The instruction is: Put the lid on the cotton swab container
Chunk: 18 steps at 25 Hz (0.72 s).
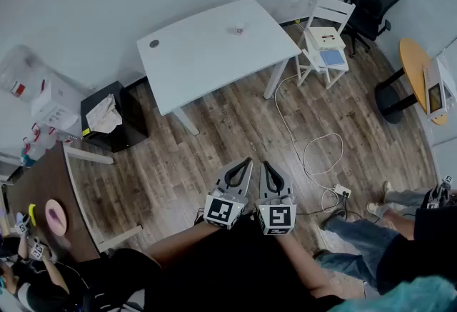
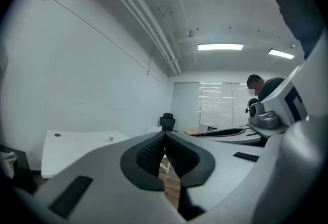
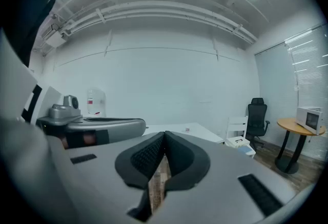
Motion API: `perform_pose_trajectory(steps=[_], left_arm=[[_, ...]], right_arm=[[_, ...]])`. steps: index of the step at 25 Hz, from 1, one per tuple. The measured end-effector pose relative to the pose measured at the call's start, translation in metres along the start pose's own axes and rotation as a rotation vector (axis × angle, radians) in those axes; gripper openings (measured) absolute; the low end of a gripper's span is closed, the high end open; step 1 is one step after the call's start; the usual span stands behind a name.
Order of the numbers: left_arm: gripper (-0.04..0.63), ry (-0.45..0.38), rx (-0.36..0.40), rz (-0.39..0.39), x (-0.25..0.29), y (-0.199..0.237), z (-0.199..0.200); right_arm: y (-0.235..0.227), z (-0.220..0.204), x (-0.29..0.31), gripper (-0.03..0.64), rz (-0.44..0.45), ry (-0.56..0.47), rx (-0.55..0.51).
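The left gripper [image 1: 246, 160] and the right gripper [image 1: 267, 164] are held side by side in front of the person, above the wooden floor [image 1: 214, 139], and both are pointed toward the white desk [image 1: 207, 53]. In the left gripper view, the jaws are seen pressed together at their tips, with nothing between the ribbed pads. In the right gripper view, the jaws are likewise closed on nothing, and only floorboards are seen through the narrow slit below the pads.

A small pale object [image 1: 238, 30] with a reddish mark is set on the desk near its far edge, well apart from both pairs of jaws. It is too small to be told whether it is the cotton swab container, and no lid can be made out on or beside it. The same object is seen in the left gripper view, to the left of the jaws and beyond them, and in the right gripper view just right of the jaw tips, far off on the desk top.

A dark round spot [image 1: 154, 43] is seen near the left corner of the desk. A white chair [image 1: 325, 39] is placed at the right end of the desk, and a cable [image 1: 314, 153] is trailed across the floor.
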<state>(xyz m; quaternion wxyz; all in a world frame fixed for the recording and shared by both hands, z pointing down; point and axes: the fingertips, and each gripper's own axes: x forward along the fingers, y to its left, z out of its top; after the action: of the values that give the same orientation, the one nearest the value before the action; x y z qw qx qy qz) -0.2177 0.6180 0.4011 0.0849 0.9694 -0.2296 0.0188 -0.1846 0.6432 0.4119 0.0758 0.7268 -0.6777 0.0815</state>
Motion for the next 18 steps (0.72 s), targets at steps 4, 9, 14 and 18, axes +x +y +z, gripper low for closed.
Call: perform_pose_trajectory(steps=[4,9,14,18], left_arm=[[0.014,-0.034,-0.030,-0.024,0.004,0.026,0.000],[0.014,-0.047,-0.056,-0.037,0.001,0.058,-0.001],[0.012,-0.032,-0.078,-0.054,-0.013,0.089,-0.003],[0.013,-0.046,-0.083,-0.013,-0.017,0.112,-0.007]], right_arm=[[0.008,0.009,0.025,0.032,-0.012,-0.021,0.048],[0.017,0.006,0.043,0.034,-0.054,-0.037,0.067],[0.033,-0.009,0.056,0.034,-0.066,-0.012,0.084],[0.033,-0.004,0.071,0.034,-0.056,-0.034,0.076]])
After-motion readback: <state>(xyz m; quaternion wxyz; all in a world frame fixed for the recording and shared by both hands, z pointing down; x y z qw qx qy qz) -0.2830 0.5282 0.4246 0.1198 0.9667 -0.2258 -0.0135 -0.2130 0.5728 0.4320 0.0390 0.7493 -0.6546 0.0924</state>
